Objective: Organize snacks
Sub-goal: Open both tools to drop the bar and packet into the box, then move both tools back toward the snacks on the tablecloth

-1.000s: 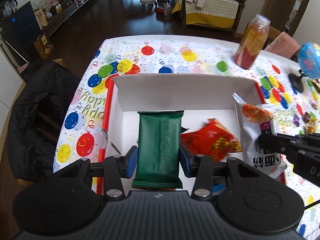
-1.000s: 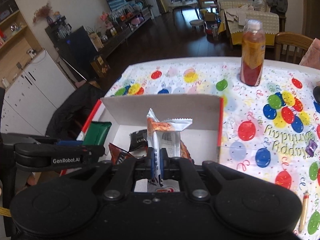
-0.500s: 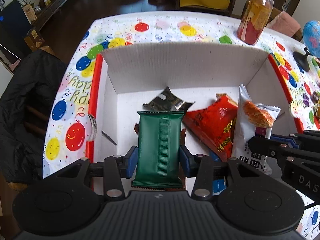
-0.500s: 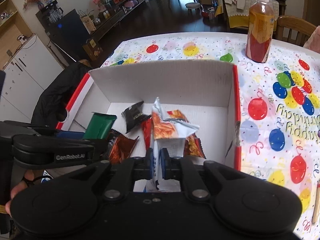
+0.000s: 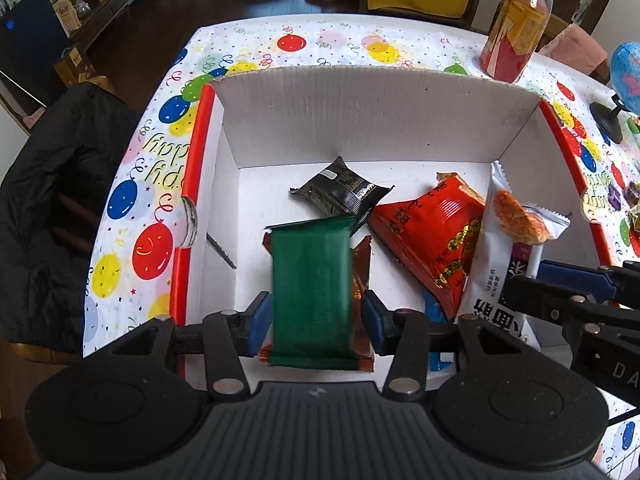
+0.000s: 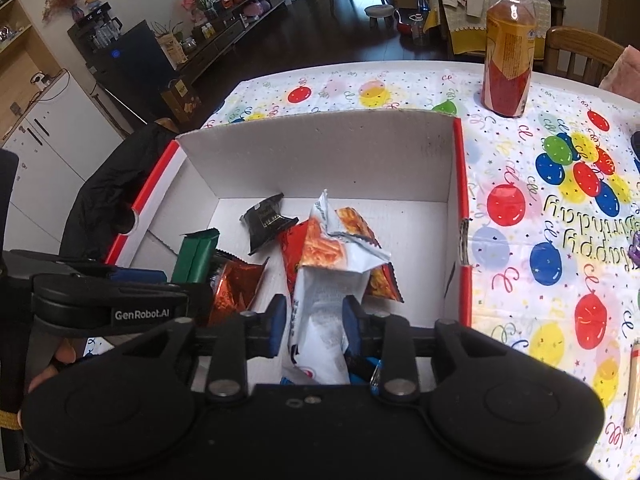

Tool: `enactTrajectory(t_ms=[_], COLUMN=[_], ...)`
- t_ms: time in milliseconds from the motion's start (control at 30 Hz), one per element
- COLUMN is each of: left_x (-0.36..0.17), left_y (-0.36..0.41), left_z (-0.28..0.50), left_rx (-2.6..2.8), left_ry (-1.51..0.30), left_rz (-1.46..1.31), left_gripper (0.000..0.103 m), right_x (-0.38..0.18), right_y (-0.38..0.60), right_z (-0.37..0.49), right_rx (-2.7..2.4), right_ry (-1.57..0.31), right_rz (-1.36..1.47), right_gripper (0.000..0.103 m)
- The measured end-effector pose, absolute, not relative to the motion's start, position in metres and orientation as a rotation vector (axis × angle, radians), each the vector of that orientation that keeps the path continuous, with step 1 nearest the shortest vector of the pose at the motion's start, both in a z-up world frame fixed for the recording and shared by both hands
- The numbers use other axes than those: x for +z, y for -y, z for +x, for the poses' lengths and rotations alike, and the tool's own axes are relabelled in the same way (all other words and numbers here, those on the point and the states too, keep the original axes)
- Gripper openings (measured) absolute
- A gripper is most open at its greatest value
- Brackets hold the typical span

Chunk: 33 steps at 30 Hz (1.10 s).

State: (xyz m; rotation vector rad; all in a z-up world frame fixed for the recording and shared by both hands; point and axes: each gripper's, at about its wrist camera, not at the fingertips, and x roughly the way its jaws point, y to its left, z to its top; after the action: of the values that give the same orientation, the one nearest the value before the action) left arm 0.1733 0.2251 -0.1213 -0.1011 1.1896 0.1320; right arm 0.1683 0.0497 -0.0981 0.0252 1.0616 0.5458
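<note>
Over the open white cardboard box [image 5: 376, 120] on the balloon-patterned worktop [image 5: 328, 40], the left gripper [image 5: 314, 312] stood with its blue pads parted a little wider than the green snack packet [image 5: 312, 284] between them; the packet was motion-blurred and a sliver of gap showed on each side, so it looked released and dropping rather than held. In the right wrist view the right gripper [image 6: 314, 326] was likewise spread, its pads standing clear of the white snack packet [image 6: 328, 304], which slumped crumpled between them toward the box floor.

Already lying in the box were a black packet [image 5: 340, 192], a red packet [image 5: 432, 236] and an orange foil packet [image 6: 236, 284], the last partly under the green one.

All of these seemed light, air-puffed film pouches: soft, easily crushed, and slick on the flat faces. The green one appeared flat and fairly stiff, best pinched across its narrow width near one end. The white one was floppy and top-heavy with its printed end; a hold on the sealed crimp or lower body would probably steady it better than the loose middle. A hard squeeze risked breaking the contents
</note>
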Motion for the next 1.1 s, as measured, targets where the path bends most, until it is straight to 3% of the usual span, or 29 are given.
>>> enactTrajectory(t_ms=[333,467,567,833,1033,1100], left_x=[-0.096,-0.083,-0.073,-0.047,-0.037,-0.034], left_y=[-0.218,-0.21,-0.203,-0.173,-0.139,-0.126], left_z=[0.153,0.144,0.137,0.124,0.12,0.12], left_rx=[0.121,0.104,0.077,0.023,-0.026,-0.043], left_ry=[-1.125,-1.092,-1.07,-0.999,-0.972,-0.966], left_rz=[-0.119,-0.105,-0.108,-0.092,-0.083,-0.078], left_gripper=[0.059,0.059,0.06,0.066,0.073,0.08], right_x=[-0.076,-0.064,-0.055,-0.032,-0.023,-0.023], right_y=[-0.035,-0.026,-0.02,0.011,0.043,0.056], right_z=[0.151,0.141,0.134,0.116,0.107,0.105], right_rx=[0.562,0.569,0.564,0.557,0.494,0.475], right_ry=[-1.005,-0.972,-0.956,-0.892,-0.868,-0.864], right_rz=[0.044,0.048,0.046,0.061,0.06,0.066], right_gripper=[0.051,0.063,0.064,0.08,0.091,0.092])
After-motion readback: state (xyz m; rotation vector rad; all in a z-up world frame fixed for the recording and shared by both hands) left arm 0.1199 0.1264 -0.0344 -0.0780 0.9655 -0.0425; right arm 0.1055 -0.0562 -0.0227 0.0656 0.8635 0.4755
